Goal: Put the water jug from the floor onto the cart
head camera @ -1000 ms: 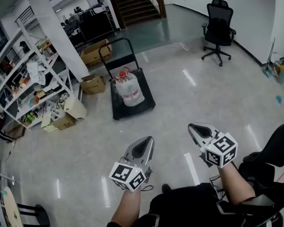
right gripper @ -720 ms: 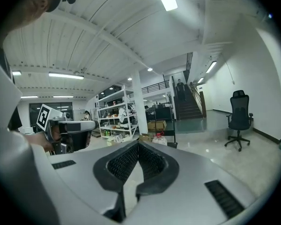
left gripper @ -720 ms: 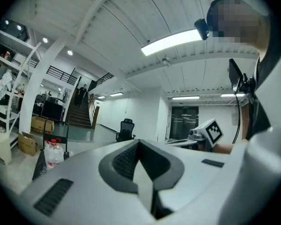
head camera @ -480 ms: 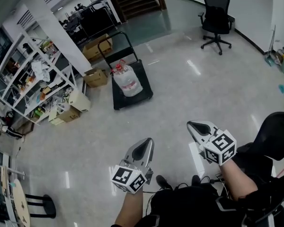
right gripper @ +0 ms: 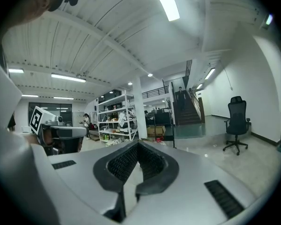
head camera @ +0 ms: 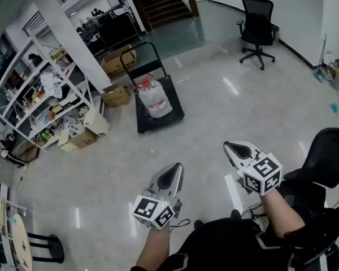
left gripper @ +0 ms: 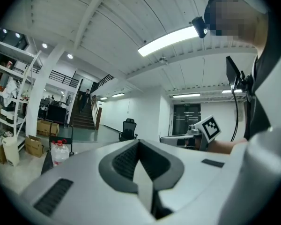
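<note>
Your left tool (head camera: 171,173) and right tool (head camera: 233,148) are both clenched and empty. Well ahead of them, the water jug (head camera: 156,101) already stands on the cart (head camera: 159,124), so the task looks done.

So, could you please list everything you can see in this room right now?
clear plastic water jug with red cap: one, clear and red, standing on the cart.
black flat platform cart: one, black, mid-floor near the shelving.
white metal shelving unit: one, white, cluttered, at left.
brown cardboard boxes: several, brown, floor by shelving and cart.
black swivel office chair: one, black, far right.
left gripper: one, grey, shut, empty, low centre.
right gripper: one, grey, shut, empty, beside it.
</note>
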Tool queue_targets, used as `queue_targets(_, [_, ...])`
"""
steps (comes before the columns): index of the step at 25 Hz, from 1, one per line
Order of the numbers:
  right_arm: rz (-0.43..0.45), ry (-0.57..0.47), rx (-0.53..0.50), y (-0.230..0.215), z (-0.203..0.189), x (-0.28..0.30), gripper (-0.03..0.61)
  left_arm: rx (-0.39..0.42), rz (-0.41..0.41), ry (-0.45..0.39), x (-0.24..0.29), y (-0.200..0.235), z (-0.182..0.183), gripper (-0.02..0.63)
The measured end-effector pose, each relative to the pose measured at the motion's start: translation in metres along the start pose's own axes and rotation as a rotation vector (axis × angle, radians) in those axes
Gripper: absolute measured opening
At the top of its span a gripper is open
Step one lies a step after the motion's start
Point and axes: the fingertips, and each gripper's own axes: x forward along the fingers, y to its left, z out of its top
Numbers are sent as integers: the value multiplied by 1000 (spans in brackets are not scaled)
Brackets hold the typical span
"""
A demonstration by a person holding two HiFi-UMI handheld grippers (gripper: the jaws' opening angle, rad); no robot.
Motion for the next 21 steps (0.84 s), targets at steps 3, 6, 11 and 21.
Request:
queue_targets(3, [-1, -3, -13, 10, 4, 4, 2, -15, 11, -19, -11, 9, 0, -3])
queue_targets(6, [1, 4, -8, 20, 2, 6, 2, -5, 7, -25, -22, 14, 1, -3])
queue_targets(11, [7, 15, -44, 29, 2, 11, 2, -17, 17, -37, -28, 23, 2, -3])
queue_targets(21, [-12, 14, -126, 29, 11, 6, 2, -55, -33, -91, -25, 13, 6, -3])
